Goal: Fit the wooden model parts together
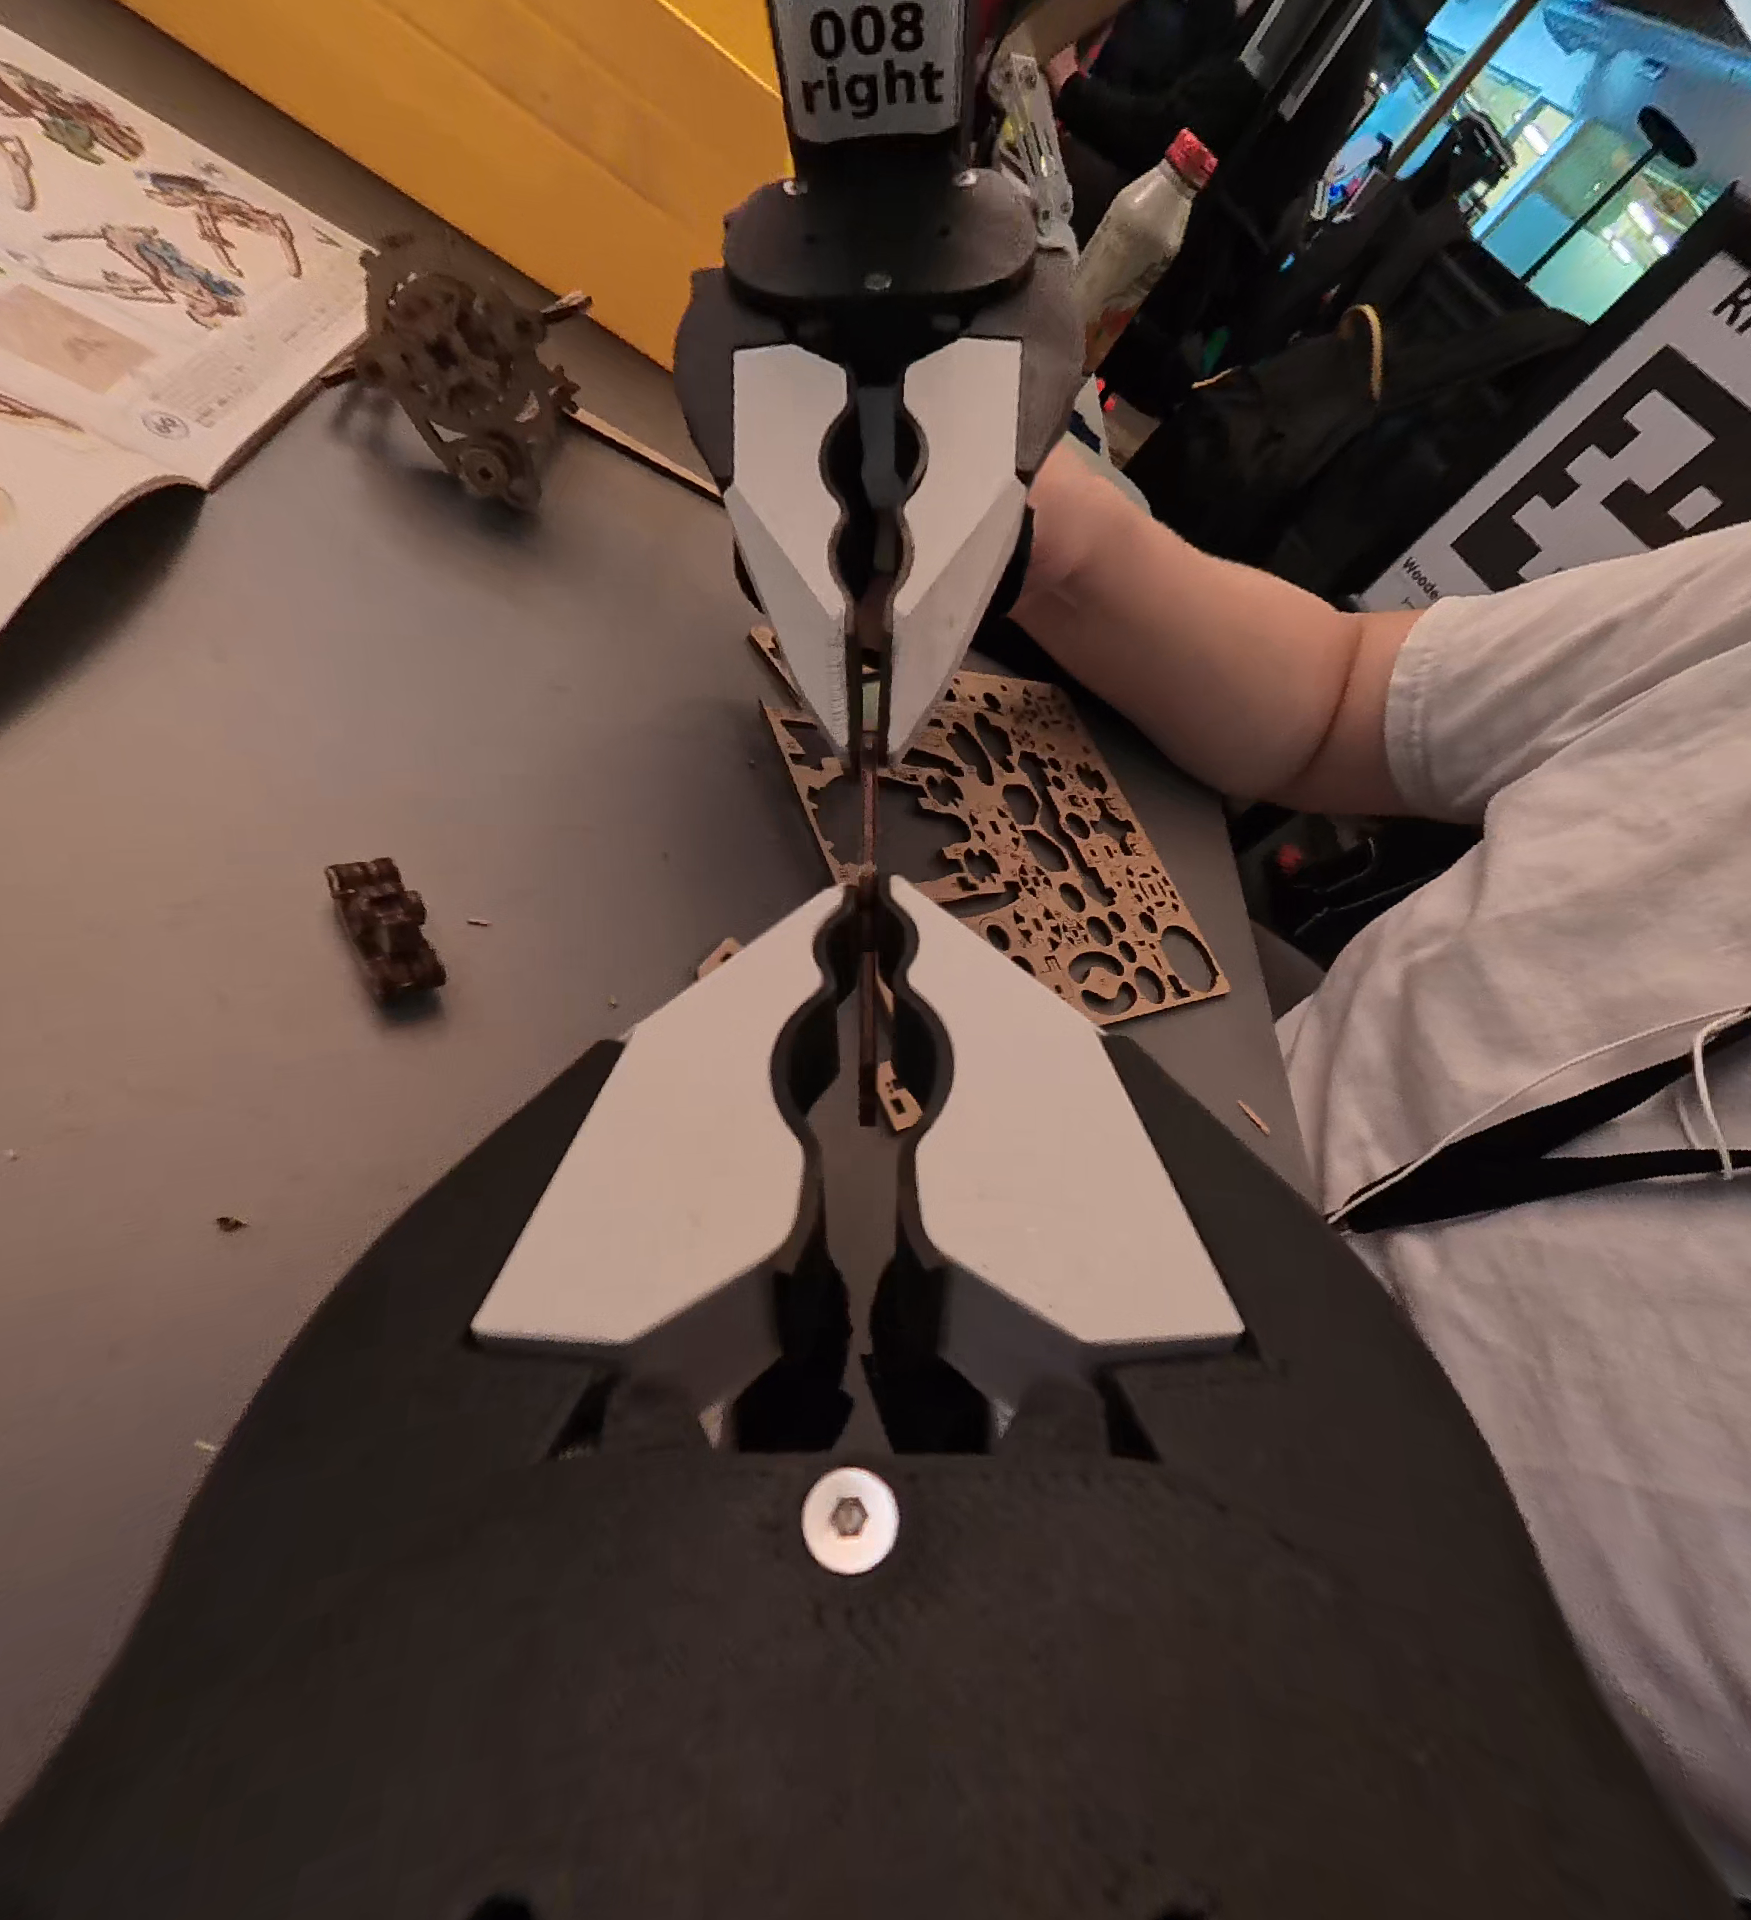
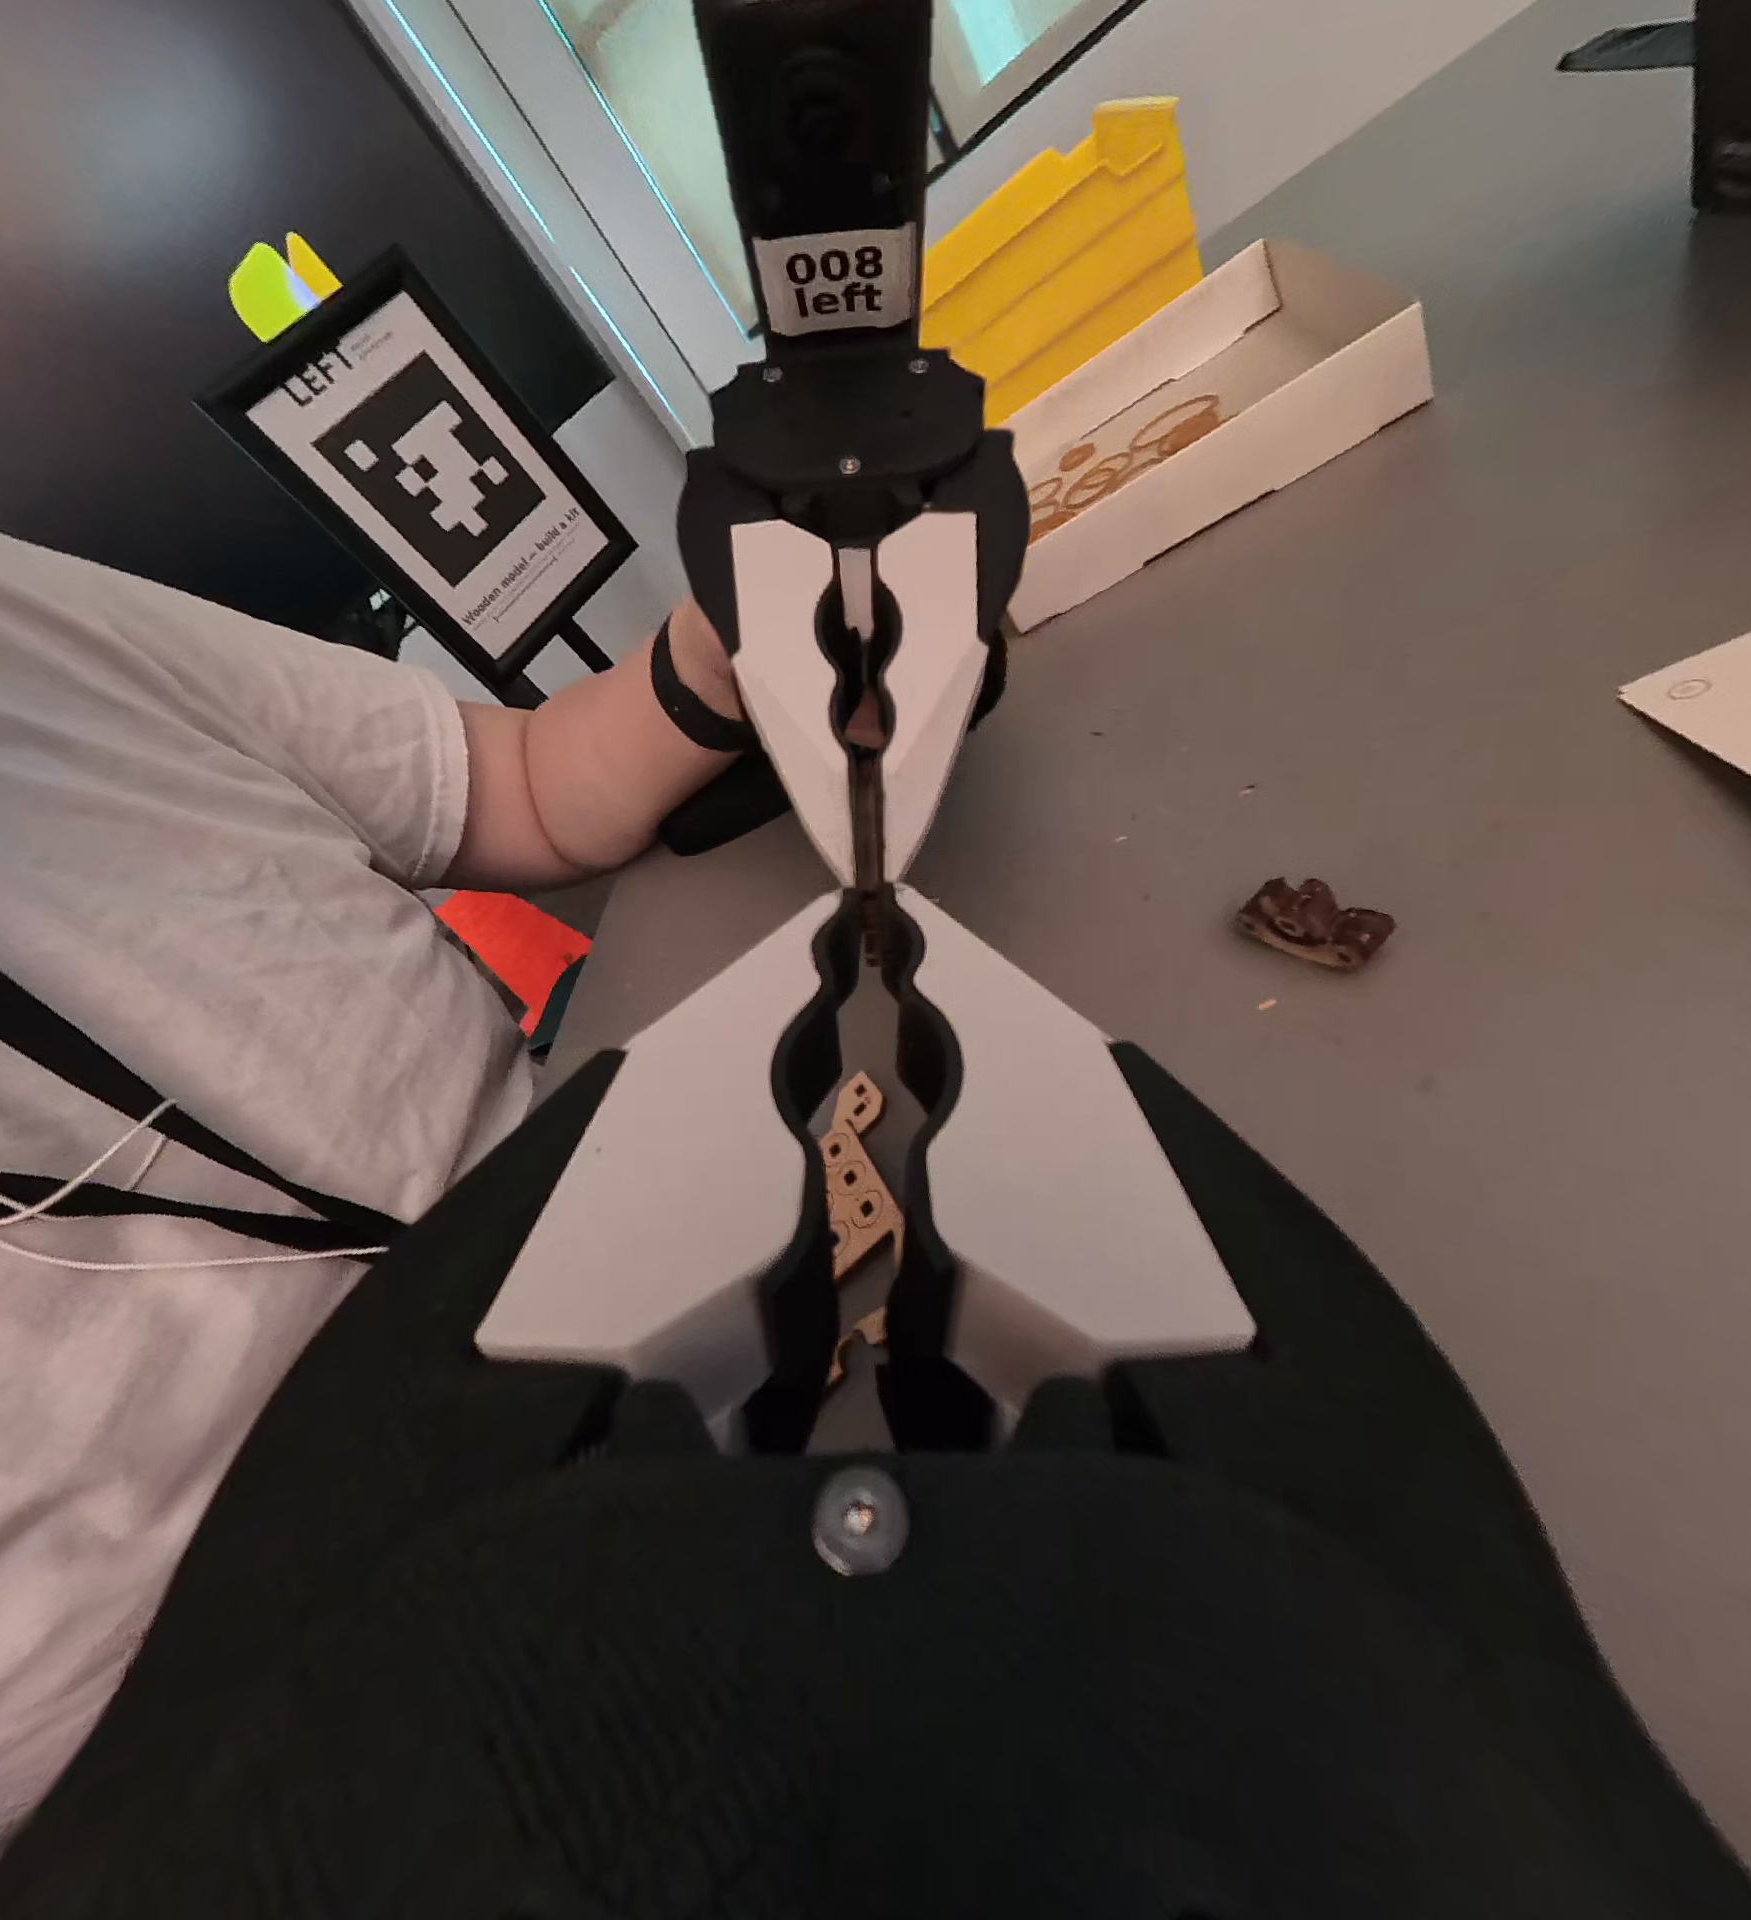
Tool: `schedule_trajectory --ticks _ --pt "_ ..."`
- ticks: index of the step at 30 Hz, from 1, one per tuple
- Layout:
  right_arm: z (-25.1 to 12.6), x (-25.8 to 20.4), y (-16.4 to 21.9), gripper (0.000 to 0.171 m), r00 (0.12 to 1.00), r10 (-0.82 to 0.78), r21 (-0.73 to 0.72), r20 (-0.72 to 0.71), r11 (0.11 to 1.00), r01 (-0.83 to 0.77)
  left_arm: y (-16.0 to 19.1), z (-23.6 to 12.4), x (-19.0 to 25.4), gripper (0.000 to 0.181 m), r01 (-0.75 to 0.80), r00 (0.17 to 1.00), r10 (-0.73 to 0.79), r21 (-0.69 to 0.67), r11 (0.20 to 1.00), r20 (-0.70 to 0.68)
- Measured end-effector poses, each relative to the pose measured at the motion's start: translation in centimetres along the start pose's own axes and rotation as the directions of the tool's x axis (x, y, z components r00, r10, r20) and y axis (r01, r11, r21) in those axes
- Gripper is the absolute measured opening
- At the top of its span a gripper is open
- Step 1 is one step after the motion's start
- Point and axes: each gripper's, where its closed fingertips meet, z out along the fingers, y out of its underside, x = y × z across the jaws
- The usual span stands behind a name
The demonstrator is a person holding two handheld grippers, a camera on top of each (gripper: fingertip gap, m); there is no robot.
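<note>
My left gripper and right gripper face each other tip to tip above the grey table. A thin dark wooden part, seen edge-on, runs between the two. The left gripper's pads are pressed on it, and it reaches back between the fingers. In the right wrist view the left gripper shows the dark strip clamped, and a short end sits in my right pads. The right gripper is also shut on it in the left wrist view. I cannot tell if it is one piece or two.
A small dark wooden sub-assembly lies on the table. A geared wooden model, an open booklet, a punched-out sheet, a yellow bin and a white box stand around. Loose light pieces lie below the right gripper. The grippers are tip to tip, or close to it. From either gripper's tips it is about 20 centimetres to the geared wooden model.
</note>
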Motion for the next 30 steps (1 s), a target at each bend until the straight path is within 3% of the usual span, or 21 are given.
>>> schedule_trajectory --ticks 3,12,18,24,30 --pt "-0.4 1.0 1.1 0.016 0.998 -0.018 -0.063 -0.067 0.998 0.013 -0.2 -0.5 -0.8 0.0 -0.001 0.999 0.0 0.016 1.0 0.053" --pt "0.8 2.3 5.8 0.013 0.935 -0.245 -0.347 -0.255 0.926 0.148 -0.2 -2.4 -3.0 0.0 0.002 0.986 -0.009 0.039 0.999 0.168" --pt "1.0 3.2 6.0 0.02 0.912 -0.249 -0.359 -0.326 0.925 0.124 0.1 -2.4 -3.4 0.0 -0.005 0.983 0.001 0.023 1.0 0.186" --pt "1.4 3.1 6.4 0.021 0.928 -0.203 -0.356 -0.311 0.931 0.085 0.9 -1.8 -3.5 0.0 -0.022 0.979 0.027 -0.028 0.999 0.2" --pt "1.6 3.3 7.2 0.022 0.917 -0.263 -0.42 -0.301 0.9 0.12 1.1 -1.6 -3.4 0.0 -0.018 0.982 0.025 -0.041 0.999 0.187"
